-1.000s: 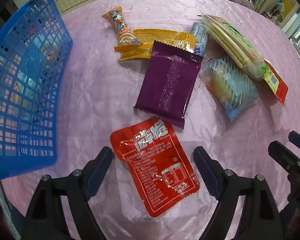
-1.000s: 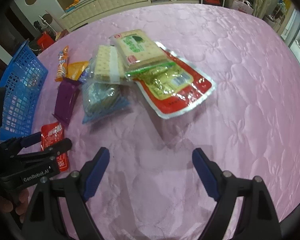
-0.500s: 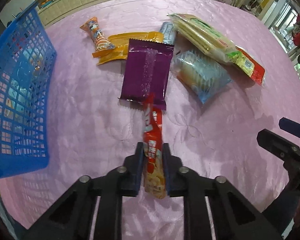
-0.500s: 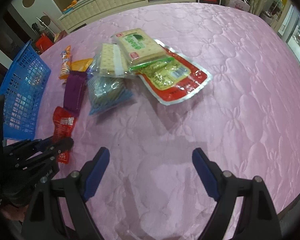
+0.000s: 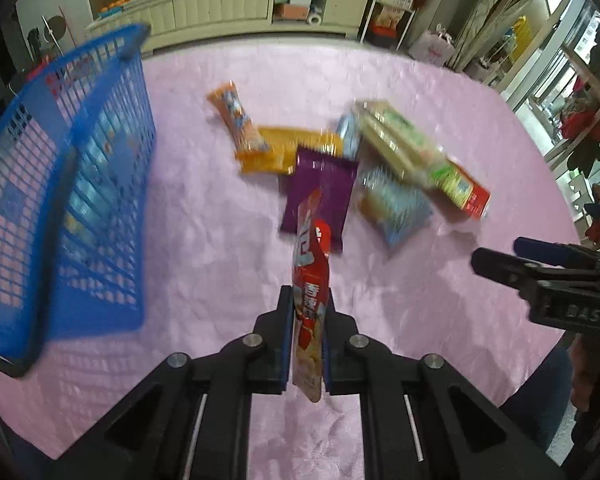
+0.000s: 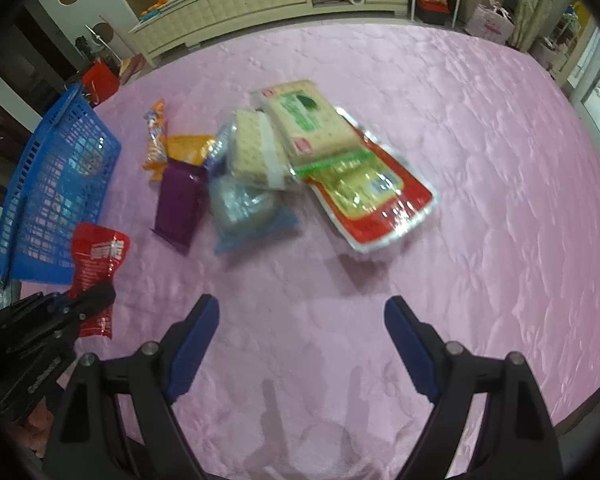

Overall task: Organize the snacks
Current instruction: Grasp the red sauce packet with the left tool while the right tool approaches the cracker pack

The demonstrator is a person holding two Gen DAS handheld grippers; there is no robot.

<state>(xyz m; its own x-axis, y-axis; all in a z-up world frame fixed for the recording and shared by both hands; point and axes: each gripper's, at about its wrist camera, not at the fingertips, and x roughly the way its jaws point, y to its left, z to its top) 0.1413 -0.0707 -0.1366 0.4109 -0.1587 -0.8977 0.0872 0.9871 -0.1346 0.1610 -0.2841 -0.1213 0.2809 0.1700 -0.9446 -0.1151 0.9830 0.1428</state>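
My left gripper [image 5: 306,300] is shut on a red snack packet [image 5: 310,276] and holds it edge-on above the pink table. The packet also shows in the right wrist view [image 6: 94,268], next to the blue basket [image 6: 56,184]. The basket [image 5: 60,208] stands at the left in the left wrist view. A pile of snacks lies ahead: a purple packet [image 5: 320,194], an orange packet [image 5: 284,154], a cracker pack [image 6: 308,120] and a large red pouch [image 6: 376,196]. My right gripper [image 6: 300,320] is open and empty over bare cloth.
The pink quilted tablecloth [image 6: 480,140] covers a round table; its edge curves at the right and front. A cream cabinet [image 6: 240,0] stands behind the table. My right gripper shows at the right of the left wrist view [image 5: 540,268].
My left gripper closed on the red packet and lifted it off the table, up and toward the basket side. My right gripper stayed open and drew back slightly.
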